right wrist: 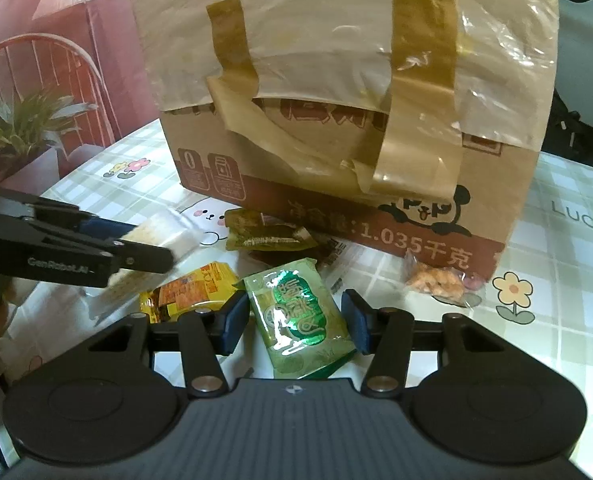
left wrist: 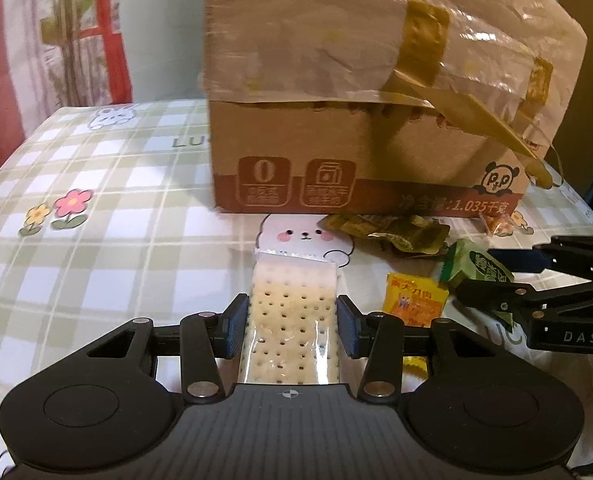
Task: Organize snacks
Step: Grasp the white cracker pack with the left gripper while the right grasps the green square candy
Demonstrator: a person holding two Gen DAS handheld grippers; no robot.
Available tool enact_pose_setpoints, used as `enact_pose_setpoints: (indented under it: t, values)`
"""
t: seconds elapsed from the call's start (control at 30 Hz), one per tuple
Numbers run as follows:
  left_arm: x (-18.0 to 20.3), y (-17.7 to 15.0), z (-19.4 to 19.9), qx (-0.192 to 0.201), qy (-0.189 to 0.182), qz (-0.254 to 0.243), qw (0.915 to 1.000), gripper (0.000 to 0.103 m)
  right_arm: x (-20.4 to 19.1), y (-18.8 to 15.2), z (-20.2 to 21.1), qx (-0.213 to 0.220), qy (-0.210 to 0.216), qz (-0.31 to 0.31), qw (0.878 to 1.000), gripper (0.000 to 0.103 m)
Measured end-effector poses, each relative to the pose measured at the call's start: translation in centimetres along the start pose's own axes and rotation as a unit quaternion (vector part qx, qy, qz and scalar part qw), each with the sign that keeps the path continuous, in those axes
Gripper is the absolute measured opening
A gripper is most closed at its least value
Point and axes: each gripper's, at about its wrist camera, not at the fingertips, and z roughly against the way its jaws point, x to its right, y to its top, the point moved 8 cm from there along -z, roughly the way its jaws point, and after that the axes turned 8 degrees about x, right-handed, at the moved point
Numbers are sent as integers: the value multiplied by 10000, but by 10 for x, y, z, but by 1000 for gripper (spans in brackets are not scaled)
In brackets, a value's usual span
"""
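The box (right wrist: 336, 128) carries "1.035千克" in pale print on its red band, a boxed "0" icon near the left corner, and a panda logo. The tablecloth (right wrist: 568, 216) reads "LUCKY", cut off at the edge. The right gripper (left wrist: 496, 276) is marked "DAS"; the left gripper (right wrist: 168, 240) reads "GenRobot.AI". Print on the snack packets is too blurred to read.

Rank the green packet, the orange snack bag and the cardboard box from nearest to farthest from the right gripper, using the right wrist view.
1. Green packet: between the right gripper's fingers.
2. Orange snack bag: ahead to the right, by the box corner.
3. Cardboard box: behind everything, at the back.
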Motion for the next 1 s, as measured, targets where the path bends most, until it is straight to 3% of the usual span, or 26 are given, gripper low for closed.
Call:
enact_pose_setpoints:
  t: [0.27, 0.67, 0.9, 1.0]
  values:
    - [-8, 8, 30, 312, 118, 231, 9992, 49, -1, -3, 14, 42, -88, -161, 9998, 50]
    - [3, 14, 49, 525, -9, 222, 9984, 49, -15, 9, 42, 378, -5, 24, 9993, 49]
    - [3, 16, 54, 590, 5, 258, 9979, 49, -13, 11, 50, 476, -14, -7, 9989, 36]
    - [2, 15, 56, 595, 10, 280, 9978, 49, -11, 9, 50, 418, -62, -36, 9991, 36]
